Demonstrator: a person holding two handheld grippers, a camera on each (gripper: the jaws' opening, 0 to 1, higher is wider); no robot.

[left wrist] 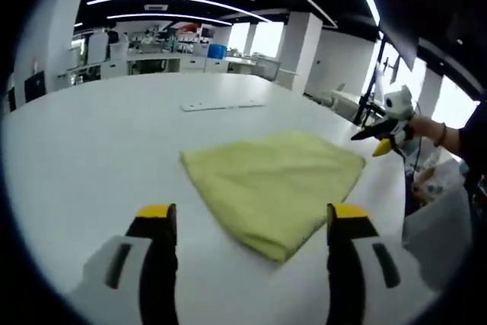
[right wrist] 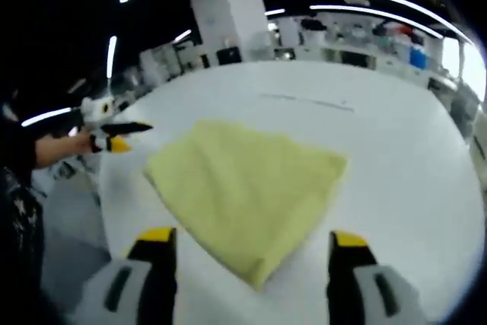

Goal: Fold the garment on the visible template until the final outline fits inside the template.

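A yellow garment [left wrist: 278, 180] lies folded into a rough square on the white table [left wrist: 91, 142], flat, with a thicker folded corner nearest me. My left gripper [left wrist: 251, 215] is open above the table, its yellow-tipped jaws on either side of that near corner, not touching the cloth. In the right gripper view the same garment [right wrist: 247, 184] lies ahead, and my right gripper [right wrist: 255, 237] is open with nothing between its jaws. Each gripper also shows in the other's view, hand-held off the table edge: the right gripper [left wrist: 386, 129] and the left gripper [right wrist: 112, 133].
A flat white strip [left wrist: 221, 104] lies on the table beyond the garment, also seen as the strip [right wrist: 304, 100]. A person's hand [left wrist: 430, 129] and a pale bag [left wrist: 437, 211] are at the table's edge. Desks, shelves and pillars stand far behind.
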